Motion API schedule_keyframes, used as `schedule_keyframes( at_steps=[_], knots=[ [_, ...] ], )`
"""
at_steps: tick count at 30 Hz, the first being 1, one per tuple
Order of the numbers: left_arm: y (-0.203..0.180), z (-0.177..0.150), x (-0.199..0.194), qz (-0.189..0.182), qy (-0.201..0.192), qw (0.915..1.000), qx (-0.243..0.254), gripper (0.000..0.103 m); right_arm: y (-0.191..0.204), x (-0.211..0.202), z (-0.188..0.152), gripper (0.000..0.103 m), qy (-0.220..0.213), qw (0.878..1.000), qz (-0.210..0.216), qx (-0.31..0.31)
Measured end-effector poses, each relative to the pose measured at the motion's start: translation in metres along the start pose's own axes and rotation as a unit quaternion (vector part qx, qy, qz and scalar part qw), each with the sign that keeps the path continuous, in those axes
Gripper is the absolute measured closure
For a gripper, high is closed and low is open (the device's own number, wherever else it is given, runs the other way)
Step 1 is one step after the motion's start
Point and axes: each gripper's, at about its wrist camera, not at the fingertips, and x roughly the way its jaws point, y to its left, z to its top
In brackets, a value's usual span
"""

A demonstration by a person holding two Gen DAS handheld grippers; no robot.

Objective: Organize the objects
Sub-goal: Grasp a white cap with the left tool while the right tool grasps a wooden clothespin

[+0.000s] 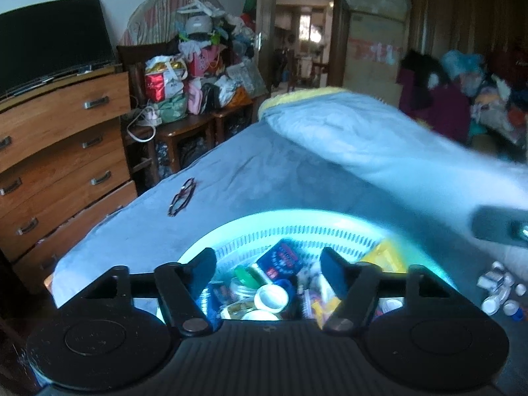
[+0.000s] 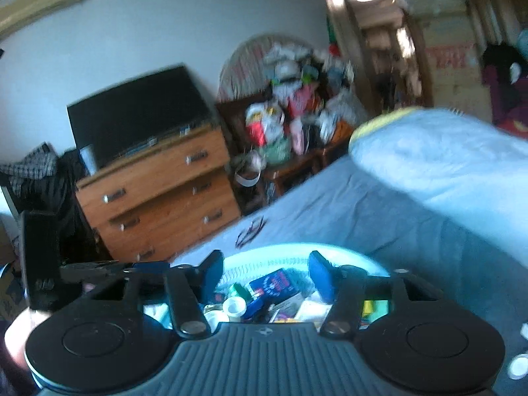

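Both tongs hover over the basket [image 1: 231, 227], which sits on the bed [image 1: 250, 171] crammed with boxes and jars. The left gripper [image 1: 267, 269] is spread wide and empty; so is the right gripper [image 2: 265, 272]. Glasses [image 1: 182, 196] lie on the bed past the basket rim, at about 11 o'clock from the left tongs, long axis running from 7 to 1. A cluster of bottles [image 1: 501, 292] lies loose at 3 o'clock, just beside the basket. I judge the left hand nearer the glasses. Both grippers point forward, tilted slightly down.
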Motion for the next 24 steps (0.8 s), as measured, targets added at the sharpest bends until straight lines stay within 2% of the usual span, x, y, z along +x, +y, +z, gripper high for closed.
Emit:
schedule_keyframes(
  at_steps=[3,7,11,14,17,19,21,24],
  knots=[
    [-0.016,-0.002,-0.012,-0.019,-0.02,0.9996,0.007,0.027,-0.019,-0.046,-0.038,0.023,-0.031,0.998,-0.046,-0.017],
    [-0.059,-0.011,-0.028,-0.08,-0.049,0.9948,0.04,0.024,-0.068,-0.103,-0.111,0.022,-0.018,0.992,-0.125,0.023],
    [-0.127,-0.024,-0.038,-0.16,-0.065,0.9814,0.084,0.019,-0.117,-0.152,-0.18,0.022,0.014,0.976,-0.202,0.079],
    [-0.183,-0.042,-0.038,-0.218,-0.064,0.9664,0.121,0.015,-0.148,-0.191,-0.222,0.022,0.022,0.962,-0.25,0.108],
    [-0.234,-0.068,-0.029,-0.256,-0.052,0.9507,0.167,0.014,-0.173,-0.222,-0.246,0.022,0.007,0.95,-0.281,0.136],
    [-0.259,-0.085,-0.014,-0.271,-0.046,0.9431,0.186,0.014,-0.186,-0.235,-0.256,0.022,-0.003,0.945,-0.292,0.149],
    [-0.282,-0.105,0.008,-0.277,-0.034,0.9406,0.193,0.014,-0.197,-0.245,-0.266,0.021,-0.01,0.94,-0.3,0.16],
    [-0.31,-0.128,0.048,-0.28,-0.015,0.9421,0.184,0.014,-0.217,-0.248,-0.283,0.021,-0.01,0.936,-0.303,0.18]
  ],
)
